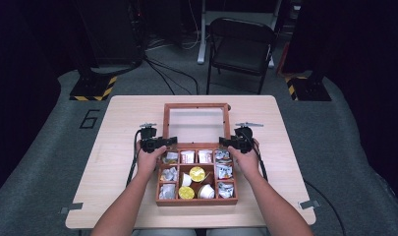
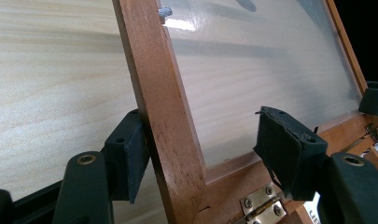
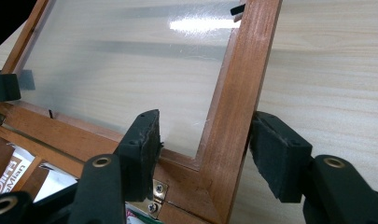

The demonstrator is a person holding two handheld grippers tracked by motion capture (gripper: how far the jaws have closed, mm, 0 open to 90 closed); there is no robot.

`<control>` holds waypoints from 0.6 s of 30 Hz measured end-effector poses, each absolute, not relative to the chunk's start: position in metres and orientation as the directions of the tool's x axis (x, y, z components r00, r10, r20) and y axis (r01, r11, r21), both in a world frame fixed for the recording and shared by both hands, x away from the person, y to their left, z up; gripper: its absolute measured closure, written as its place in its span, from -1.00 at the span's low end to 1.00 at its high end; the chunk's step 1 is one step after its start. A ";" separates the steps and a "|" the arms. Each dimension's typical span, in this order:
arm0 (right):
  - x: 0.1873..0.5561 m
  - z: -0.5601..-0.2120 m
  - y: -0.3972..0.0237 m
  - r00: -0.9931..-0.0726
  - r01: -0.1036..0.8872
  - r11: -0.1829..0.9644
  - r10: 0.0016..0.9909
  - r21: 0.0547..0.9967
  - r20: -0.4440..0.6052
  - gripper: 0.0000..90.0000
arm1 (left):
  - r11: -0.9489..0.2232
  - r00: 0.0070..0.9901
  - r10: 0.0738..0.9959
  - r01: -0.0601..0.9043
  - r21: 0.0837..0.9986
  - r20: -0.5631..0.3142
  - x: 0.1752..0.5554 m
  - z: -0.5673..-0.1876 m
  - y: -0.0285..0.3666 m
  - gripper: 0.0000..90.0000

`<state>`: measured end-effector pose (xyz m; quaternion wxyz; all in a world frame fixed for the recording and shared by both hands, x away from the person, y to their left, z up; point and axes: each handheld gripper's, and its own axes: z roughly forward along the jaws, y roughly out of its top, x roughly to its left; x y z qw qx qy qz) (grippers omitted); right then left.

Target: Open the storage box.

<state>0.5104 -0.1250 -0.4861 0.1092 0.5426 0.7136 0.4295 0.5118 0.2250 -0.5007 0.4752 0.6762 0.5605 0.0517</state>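
Note:
A wooden compartment box (image 1: 196,200) sits at the table's near middle, its glass-paned lid (image 1: 165,123) swung open to the far side. My left gripper (image 1: 168,141) straddles the lid's left rail (image 2: 163,116) near the hinge. The outer pad (image 2: 126,154) touches the wood and the inner pad (image 2: 287,151) stands apart over the glass. My right gripper (image 1: 225,142) straddles the right rail (image 3: 233,116) the same way. Its outer pad (image 3: 275,154) rests against the rail and its inner pad (image 3: 142,149) stays a little off it.
The box holds yellow-lidded cups (image 1: 197,173) and several foil sachets (image 1: 168,191) in its compartments. Brass hinges (image 2: 263,205) join lid and box. A black folding chair (image 1: 241,46) stands beyond the light wooden table (image 1: 118,147), with cables on the floor.

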 end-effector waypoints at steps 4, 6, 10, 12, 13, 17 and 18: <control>0.511 -0.486 -0.125 -0.391 0.679 0.046 0.868 0.732 0.308 -0.04 | 0.079 0.366 0.806 0.713 0.696 -0.466 0.512 -0.501 0.226 -0.20; 0.511 -0.487 -0.126 -0.391 0.681 0.045 0.866 0.731 0.311 -0.05 | 0.086 0.362 0.804 0.714 0.694 -0.471 0.512 -0.502 0.225 -0.20; 0.512 -0.487 -0.126 -0.381 0.694 0.029 0.863 0.719 0.333 -0.05 | 0.081 0.364 0.802 0.720 0.689 -0.474 0.513 -0.502 0.226 -0.20; 0.512 -0.488 -0.126 -0.374 0.699 0.023 0.863 0.714 0.338 -0.05 | 0.081 0.363 0.800 0.724 0.685 -0.478 0.514 -0.503 0.227 -0.21; 0.513 -0.488 -0.126 -0.373 0.702 0.022 0.863 0.712 0.341 -0.06 | 0.077 0.366 0.800 0.723 0.687 -0.475 0.514 -0.503 0.227 -0.21; 0.513 -0.489 -0.126 -0.371 0.704 0.018 0.862 0.710 0.346 -0.08 | 0.080 0.353 0.803 0.735 0.674 -0.481 0.514 -0.503 0.224 -0.25; 0.514 -0.489 -0.126 -0.369 0.707 0.017 0.862 0.707 0.348 -0.08 | 0.063 0.364 0.804 0.733 0.677 -0.469 0.515 -0.503 0.225 -0.27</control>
